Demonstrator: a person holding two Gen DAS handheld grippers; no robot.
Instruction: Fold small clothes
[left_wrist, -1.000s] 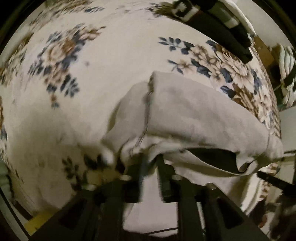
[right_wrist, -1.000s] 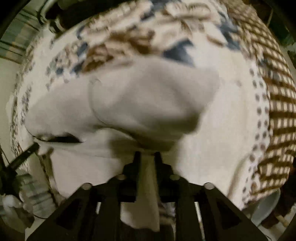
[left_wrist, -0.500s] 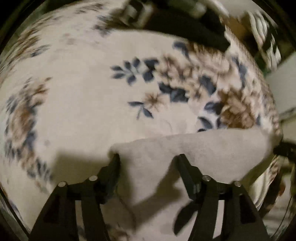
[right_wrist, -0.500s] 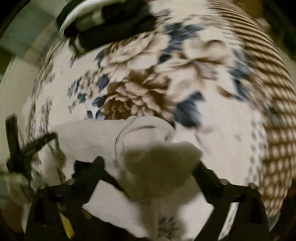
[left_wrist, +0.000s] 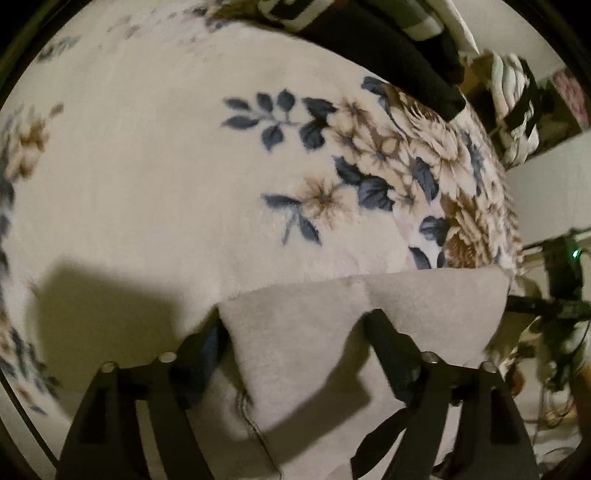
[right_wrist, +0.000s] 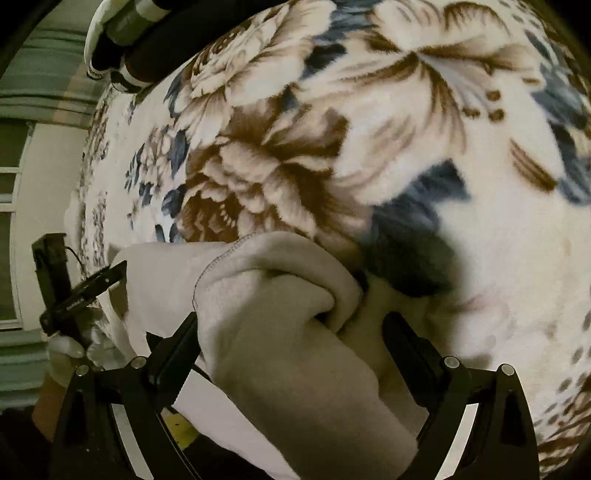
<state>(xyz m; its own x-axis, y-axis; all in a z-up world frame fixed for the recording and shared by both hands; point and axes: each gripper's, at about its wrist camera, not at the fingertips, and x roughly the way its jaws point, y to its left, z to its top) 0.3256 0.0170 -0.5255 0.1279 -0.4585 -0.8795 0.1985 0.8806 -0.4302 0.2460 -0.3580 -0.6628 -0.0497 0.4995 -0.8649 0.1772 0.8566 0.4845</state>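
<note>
A small pale grey fleece garment (left_wrist: 424, 306) lies on a floral blanket (left_wrist: 147, 166). In the left wrist view its straight folded edge runs across the lower middle. My left gripper (left_wrist: 295, 321) straddles that edge; its jaws are opening, and the cloth lies loose between them, with no pad pressing on it. In the right wrist view the garment (right_wrist: 266, 354) is bunched into a soft fold with a stitched hem. My right gripper (right_wrist: 291, 317) stands open wide around that fold without pinching it. The lower part of the garment is hidden under both grippers.
A pile of dark clothes with pale stripes (left_wrist: 388, 48) lies at the far end of the blanket (right_wrist: 480, 258), and shows in the right wrist view too (right_wrist: 147, 37). The blanket's edge drops off at the right of the left wrist view, near a pale wall (left_wrist: 546, 195).
Both grippers were shut on the lifted garment. Now both have opened and let it go, and have dropped closer to the blanket. The garment now rests folded on the blanket.
</note>
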